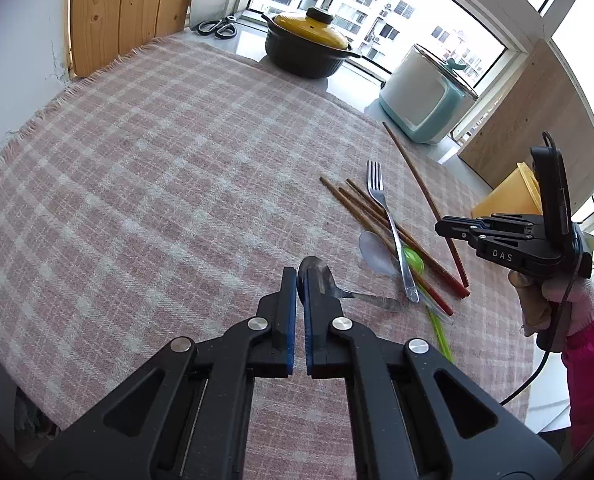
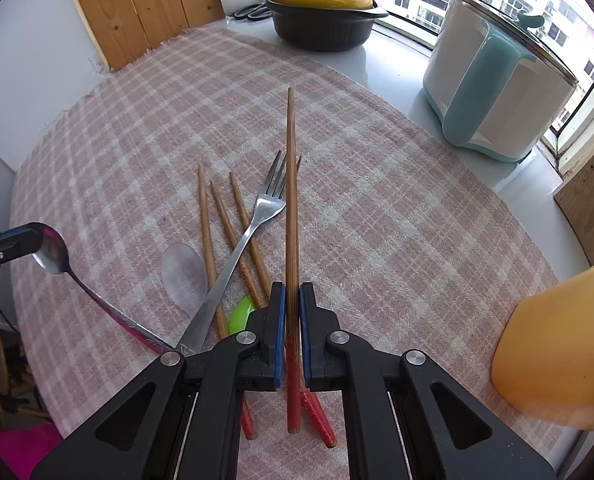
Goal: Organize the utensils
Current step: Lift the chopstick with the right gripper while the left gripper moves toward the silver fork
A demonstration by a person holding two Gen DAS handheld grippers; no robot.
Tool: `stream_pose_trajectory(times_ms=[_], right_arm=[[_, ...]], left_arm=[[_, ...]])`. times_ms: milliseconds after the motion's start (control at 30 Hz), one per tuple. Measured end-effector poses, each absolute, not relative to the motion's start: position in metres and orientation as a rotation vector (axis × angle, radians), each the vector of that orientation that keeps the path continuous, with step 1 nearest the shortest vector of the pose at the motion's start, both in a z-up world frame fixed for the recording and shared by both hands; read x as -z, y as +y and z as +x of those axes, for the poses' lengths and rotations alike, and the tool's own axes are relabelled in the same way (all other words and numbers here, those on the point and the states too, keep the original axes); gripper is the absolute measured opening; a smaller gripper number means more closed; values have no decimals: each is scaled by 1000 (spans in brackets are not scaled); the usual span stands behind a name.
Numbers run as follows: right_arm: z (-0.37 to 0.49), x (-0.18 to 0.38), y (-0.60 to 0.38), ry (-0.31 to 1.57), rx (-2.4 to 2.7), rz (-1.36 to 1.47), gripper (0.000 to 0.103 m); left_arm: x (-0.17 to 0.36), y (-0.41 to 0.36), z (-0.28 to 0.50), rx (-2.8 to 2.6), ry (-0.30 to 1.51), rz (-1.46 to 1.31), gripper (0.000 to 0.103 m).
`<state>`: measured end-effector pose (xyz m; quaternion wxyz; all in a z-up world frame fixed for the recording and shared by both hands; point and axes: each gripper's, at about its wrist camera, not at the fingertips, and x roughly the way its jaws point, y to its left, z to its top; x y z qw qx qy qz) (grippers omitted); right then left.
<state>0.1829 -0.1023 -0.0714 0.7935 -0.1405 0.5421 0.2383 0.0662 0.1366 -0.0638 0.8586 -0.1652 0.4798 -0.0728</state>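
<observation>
My left gripper (image 1: pixel 300 280) is shut on the bowl rim of a metal spoon (image 1: pixel 321 276), whose handle slants off to the right toward the pile. In the right wrist view that spoon (image 2: pixel 53 250) hangs from the left gripper (image 2: pixel 33 236) at the left edge. My right gripper (image 2: pixel 292 292) is shut on one red-ended wooden chopstick (image 2: pixel 291 184), which points straight ahead. Below it on the checked cloth (image 2: pixel 377 220) lie three more chopsticks (image 2: pixel 207 240), a steel fork (image 2: pixel 257 216), a clear plastic spoon (image 2: pixel 183 272) and a green spoon (image 2: pixel 241 314), all crossed over each other.
At the far edge stand a black pot with a yellow lid (image 2: pixel 323 20) and a white and teal cooker (image 2: pixel 493 92). Scissors (image 1: pixel 217 26) lie by the window. A yellow container (image 2: pixel 557 360) sits close on the right. A wooden board (image 1: pixel 129 8) leans at the back left.
</observation>
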Motion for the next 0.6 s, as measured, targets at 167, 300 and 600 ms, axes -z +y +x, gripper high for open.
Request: stream_pose_trajectory(times_ms=[167,300,600], right_arm=[[174,63,-115,1147,-490,-281,5],[170,57,-122,1135,-472,-261,5],[161,55,-134,1132,-454,-246,5]], left_arm=[[52,141,62,156,985,-341,0],[44,142,59,160,966,-332,0],[64,144,60,164,1028,-379,0]])
